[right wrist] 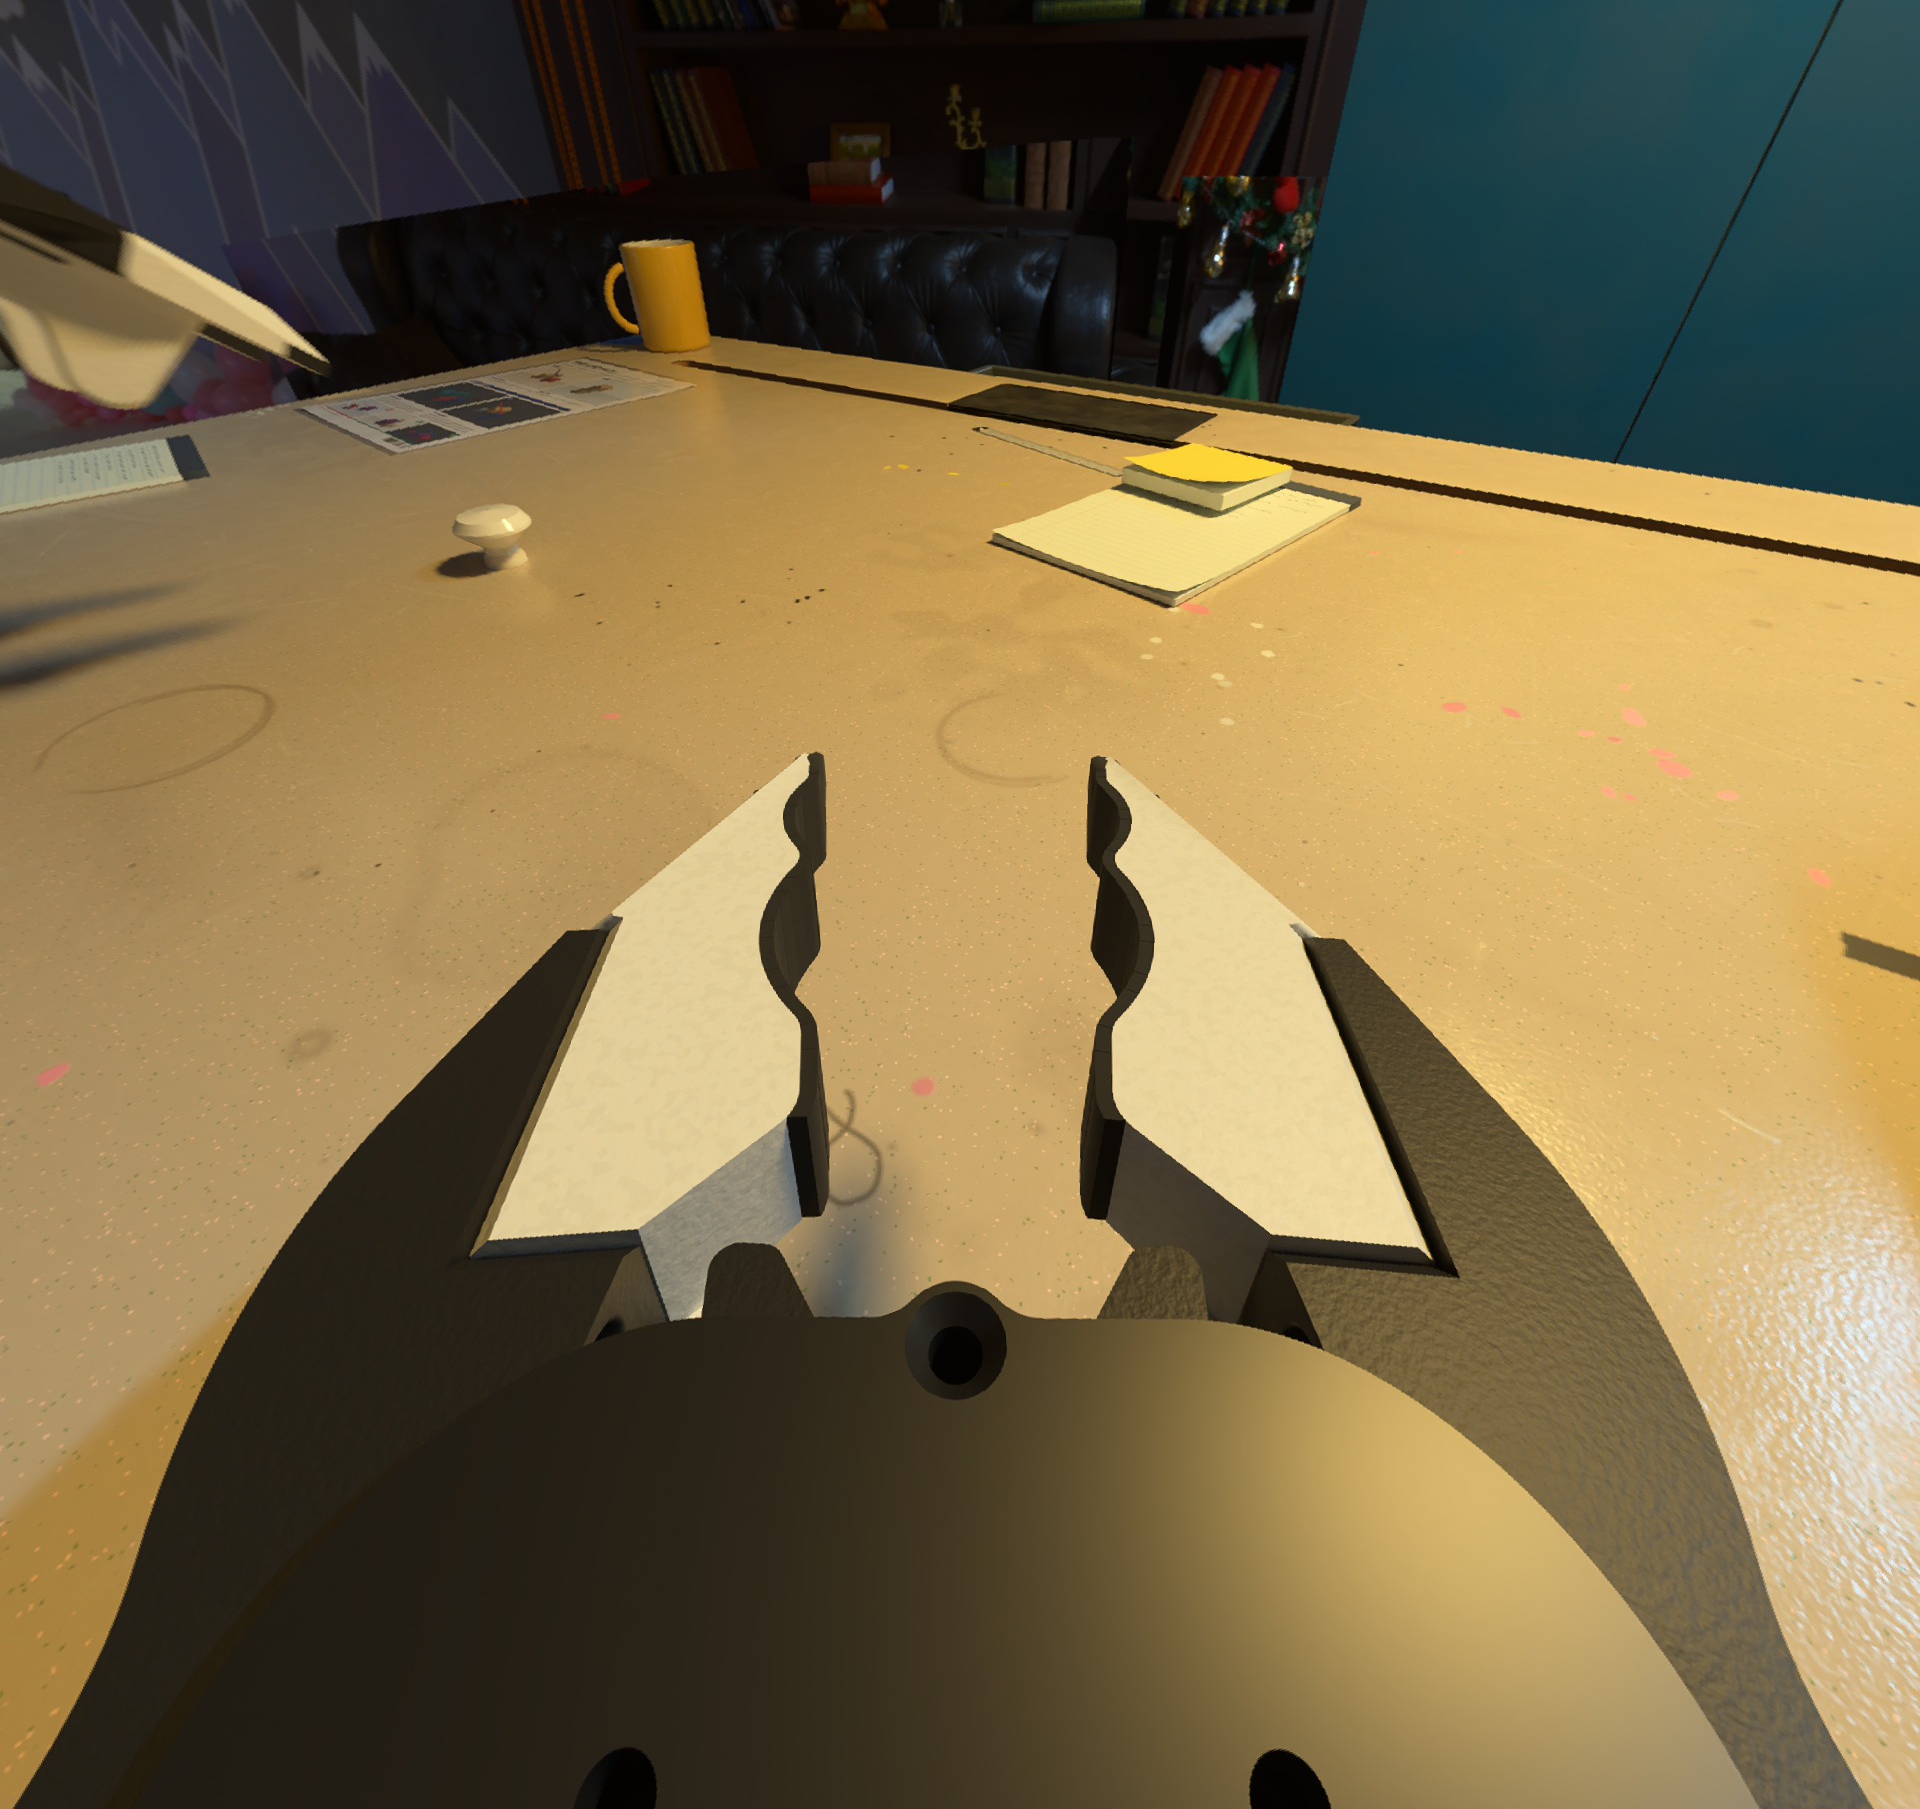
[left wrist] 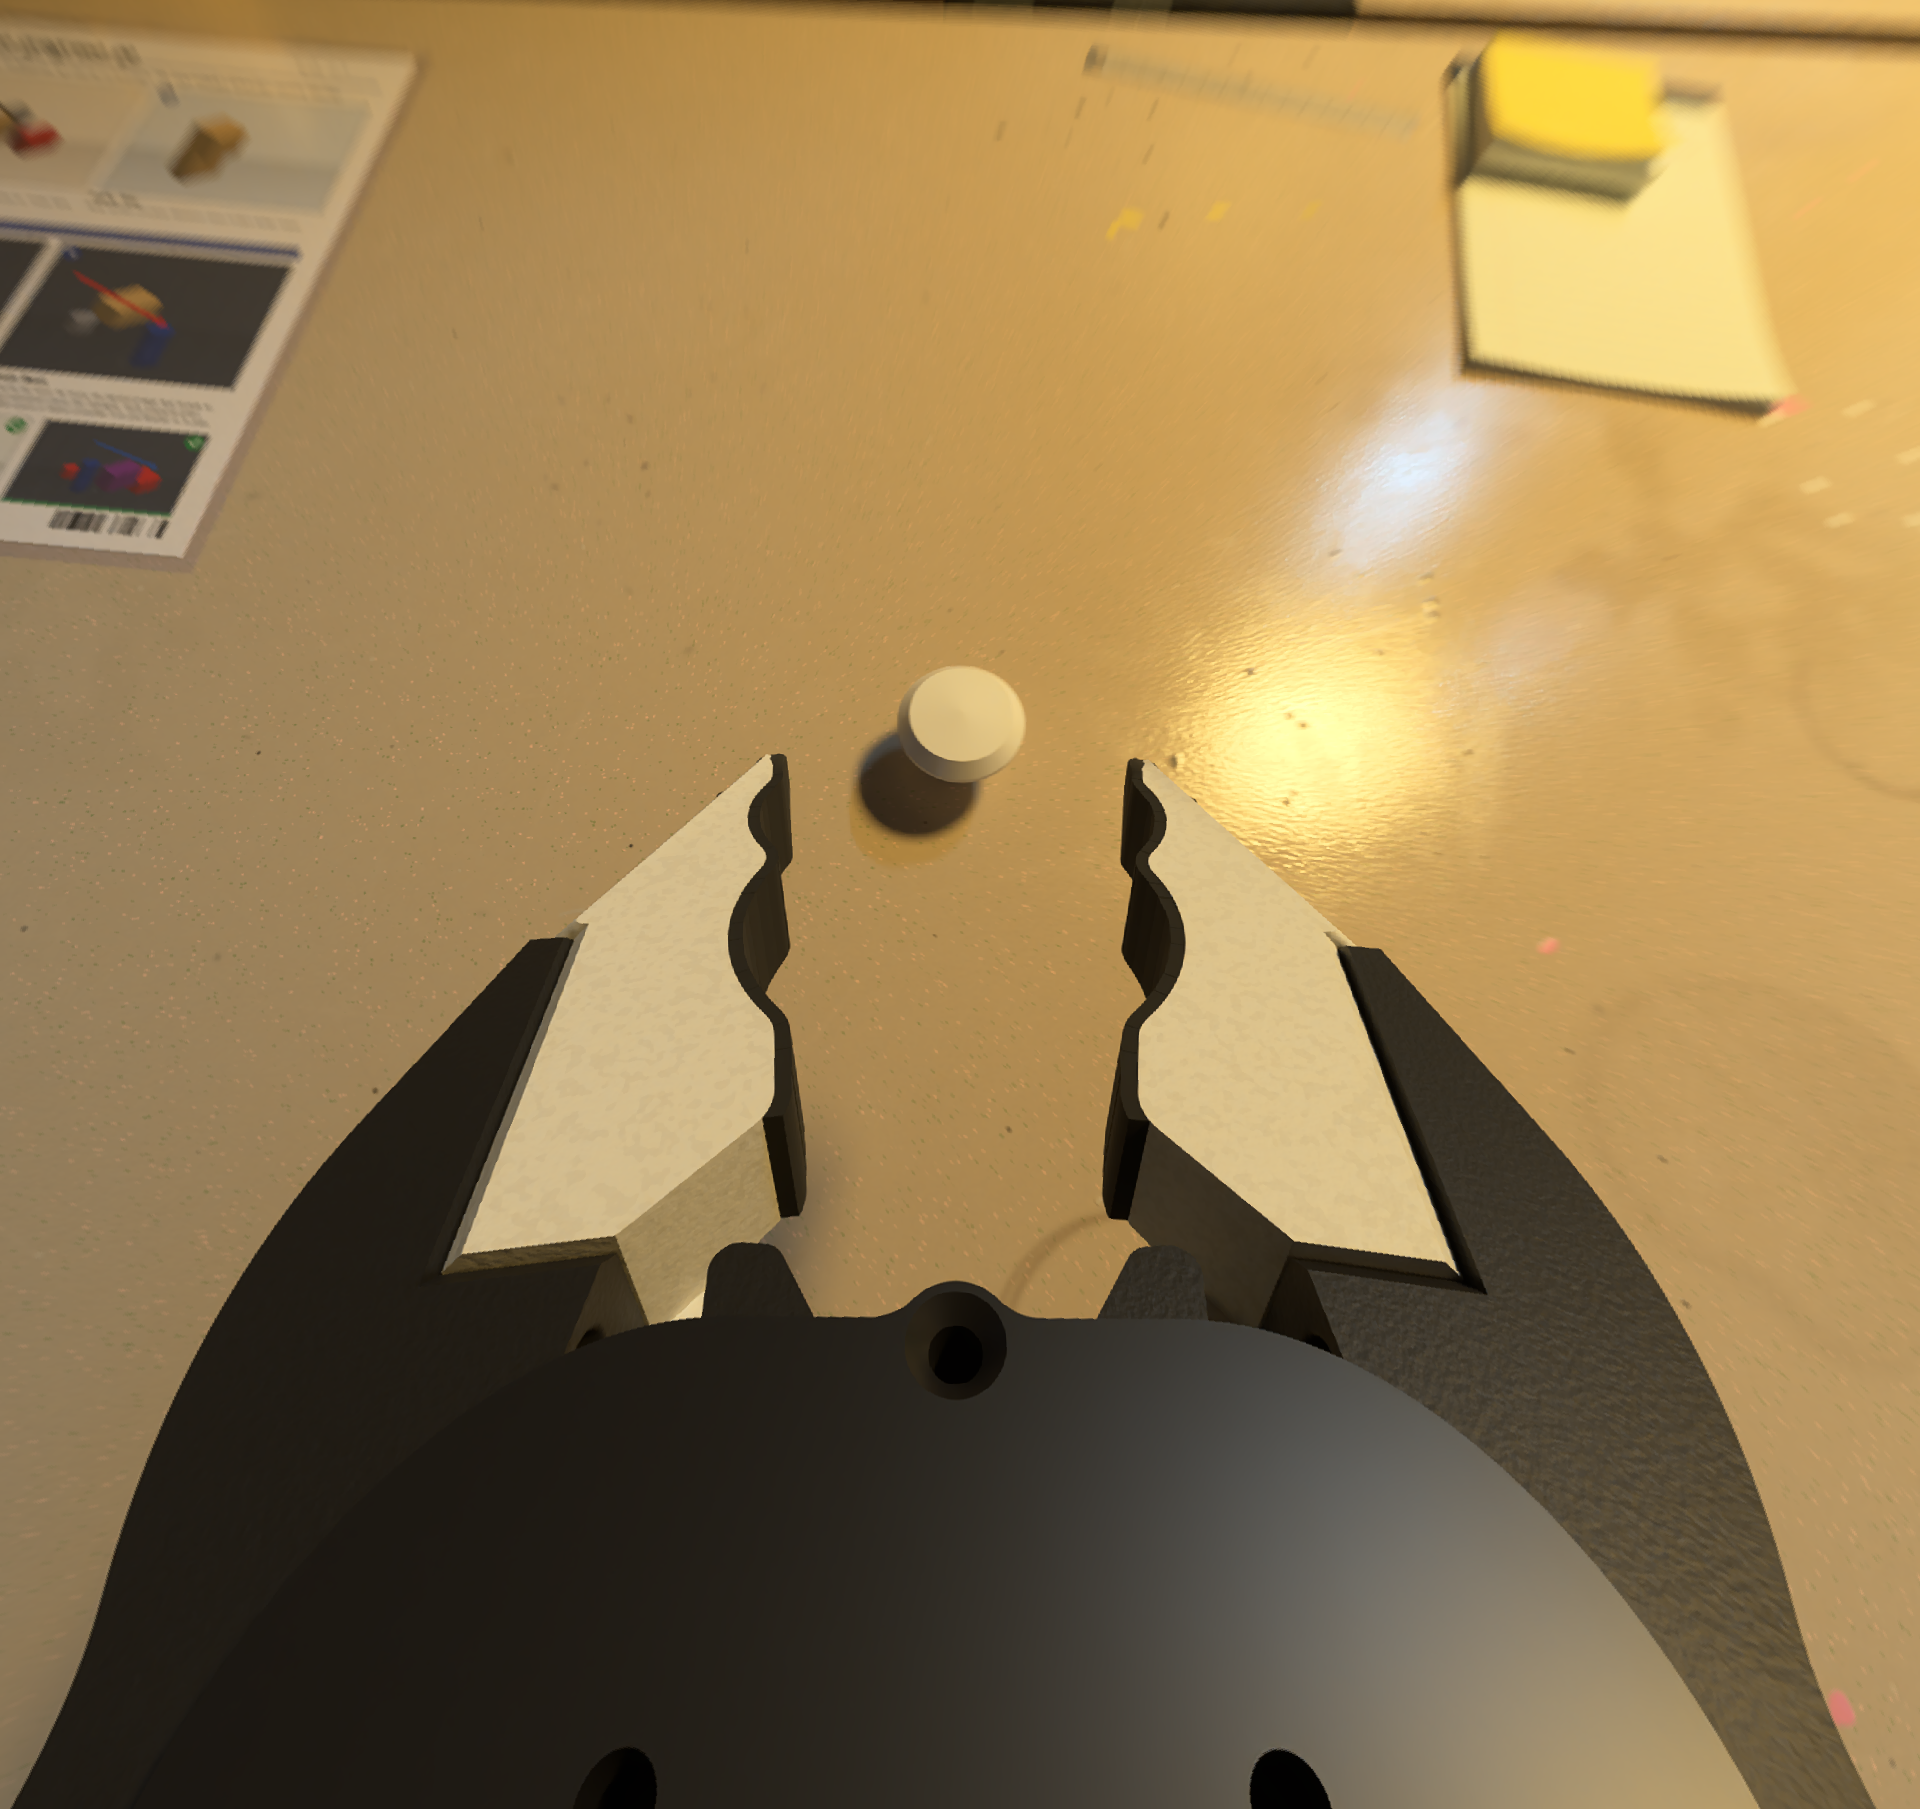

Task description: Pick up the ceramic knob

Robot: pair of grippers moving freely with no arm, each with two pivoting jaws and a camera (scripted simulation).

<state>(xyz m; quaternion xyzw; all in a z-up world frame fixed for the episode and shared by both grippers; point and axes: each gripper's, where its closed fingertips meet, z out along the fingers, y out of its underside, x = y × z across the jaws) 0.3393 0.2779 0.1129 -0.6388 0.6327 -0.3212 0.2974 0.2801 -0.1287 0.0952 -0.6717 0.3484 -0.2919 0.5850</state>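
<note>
The ceramic knob [left wrist: 961,736] is small, white and mushroom-shaped. It stands upright on the tan table, just beyond my left gripper's fingertips and centred between them. My left gripper [left wrist: 956,772] is open and empty above the table. In the right wrist view the knob [right wrist: 494,533] sits far off to the left. My right gripper [right wrist: 956,767] is open and empty, low over the table and well away from the knob. The left gripper's fingers [right wrist: 156,305] show at the upper left of the right wrist view, above the knob.
A lined notepad [left wrist: 1610,273] with a yellow sticky-note block [left wrist: 1569,112] lies far right. A printed sheet [left wrist: 145,305] lies at the left. A yellow mug [right wrist: 660,294] stands at the table's back edge. A dark mat [right wrist: 1081,409] and a ruler [left wrist: 1247,92] lie at the back.
</note>
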